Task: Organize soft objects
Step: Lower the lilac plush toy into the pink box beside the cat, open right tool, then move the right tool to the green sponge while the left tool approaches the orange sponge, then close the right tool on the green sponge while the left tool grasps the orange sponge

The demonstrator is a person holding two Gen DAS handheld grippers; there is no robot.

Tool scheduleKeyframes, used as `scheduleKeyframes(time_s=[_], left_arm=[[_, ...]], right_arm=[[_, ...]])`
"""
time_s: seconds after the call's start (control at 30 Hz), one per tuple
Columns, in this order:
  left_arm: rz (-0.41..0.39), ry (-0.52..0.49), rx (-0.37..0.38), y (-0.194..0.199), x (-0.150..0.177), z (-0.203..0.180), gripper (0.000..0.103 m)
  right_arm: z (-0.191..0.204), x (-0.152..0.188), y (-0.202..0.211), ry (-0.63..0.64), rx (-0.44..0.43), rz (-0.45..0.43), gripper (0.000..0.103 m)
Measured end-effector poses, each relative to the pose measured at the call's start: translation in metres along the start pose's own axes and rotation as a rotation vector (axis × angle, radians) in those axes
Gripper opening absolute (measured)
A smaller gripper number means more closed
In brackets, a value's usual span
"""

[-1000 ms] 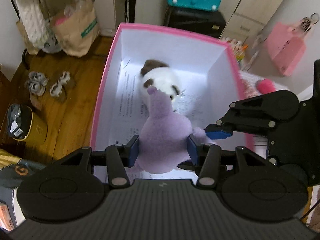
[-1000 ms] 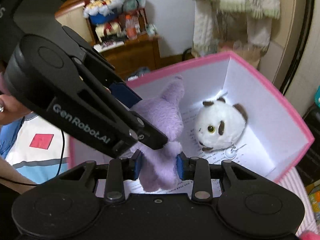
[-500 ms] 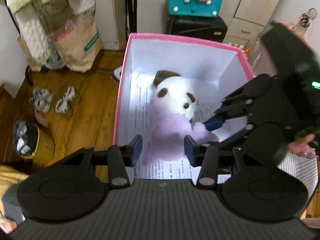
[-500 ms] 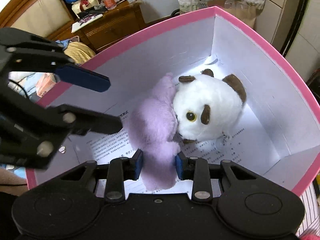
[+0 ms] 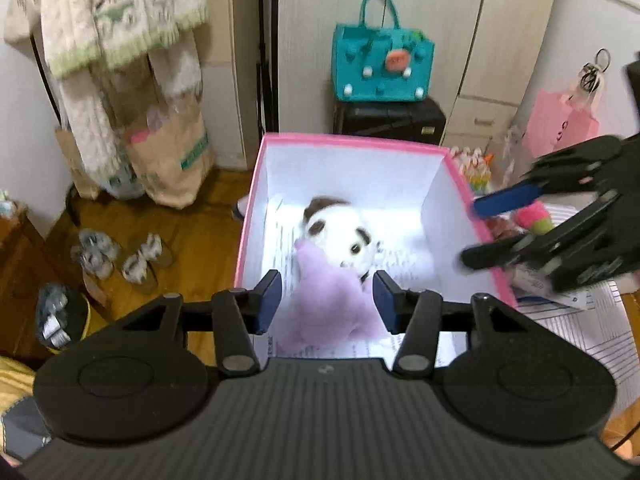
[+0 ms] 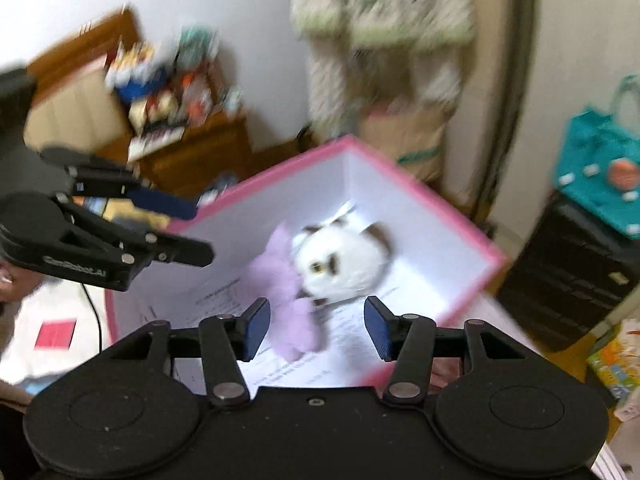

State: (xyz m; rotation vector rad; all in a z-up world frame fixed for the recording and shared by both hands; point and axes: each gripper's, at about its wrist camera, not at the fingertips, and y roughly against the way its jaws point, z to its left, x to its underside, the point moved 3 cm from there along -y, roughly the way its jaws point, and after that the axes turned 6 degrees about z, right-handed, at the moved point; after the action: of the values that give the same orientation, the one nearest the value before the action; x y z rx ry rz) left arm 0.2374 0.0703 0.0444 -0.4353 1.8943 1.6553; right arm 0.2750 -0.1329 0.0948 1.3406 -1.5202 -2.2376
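Fuzzy purple plush (image 5: 328,300), glossy box (image 5: 456,184)

A teal felt handbag (image 5: 382,66) with white dots stands on a black hard-shell case (image 5: 390,120), set against pale cabinet doors (image 5: 452,40). A knitted cream-and-green garment (image 5: 108,20) hangs at the left, above a brown paper bag (image 5: 172,156) standing on the wooden plank floor (image 5: 180,240). Two pairs of small grey shoes (image 5: 120,254) lie on that floor. A pink paper bag (image 5: 560,124) hangs at the right. A brown wooden cabinet (image 6: 192,152) carries blurred, unidentifiable clutter. Printed paper sheets (image 5: 588,324) lie at the right.
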Motion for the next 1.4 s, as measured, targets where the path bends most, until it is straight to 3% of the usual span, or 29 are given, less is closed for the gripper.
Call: scheduleKeyframes(time_s=[0.2, 0.47, 0.63, 1.0, 1.2, 1.4], left_arm=[[-0.079, -0.057, 0.059, 0.030, 0.004, -0.046, 0.051], [-0.149, -0.144, 0.097, 0.038, 0.012, -0.127, 0.051], [-0.173, -0.177, 0.106, 0.029, 0.018, -0.178, 0.051], [-0.162, -0.126, -0.062, -0.039, 0.051, -0.232, 0.051], [-0.173, -0.077, -0.217, -0.078, 0.061, -0.238, 0.051], [-0.185, -0.065, -0.315, -0.103, 0.060, -0.239, 0.049]], right_arm=[[-0.033, 0.038, 0.068, -0.062, 0.094, -0.111, 0.058], [-0.060, 0.092, 0.096, -0.069, 0.220, -0.171, 0.058], [-0.087, 0.118, 0.107, -0.078, 0.235, -0.195, 0.058], [-0.146, 0.150, 0.066, -0.196, 0.096, -0.191, 0.058], [-0.158, 0.154, 0.045, -0.180, 0.080, -0.164, 0.058], [-0.166, 0.153, 0.031, -0.173, 0.045, -0.154, 0.058]])
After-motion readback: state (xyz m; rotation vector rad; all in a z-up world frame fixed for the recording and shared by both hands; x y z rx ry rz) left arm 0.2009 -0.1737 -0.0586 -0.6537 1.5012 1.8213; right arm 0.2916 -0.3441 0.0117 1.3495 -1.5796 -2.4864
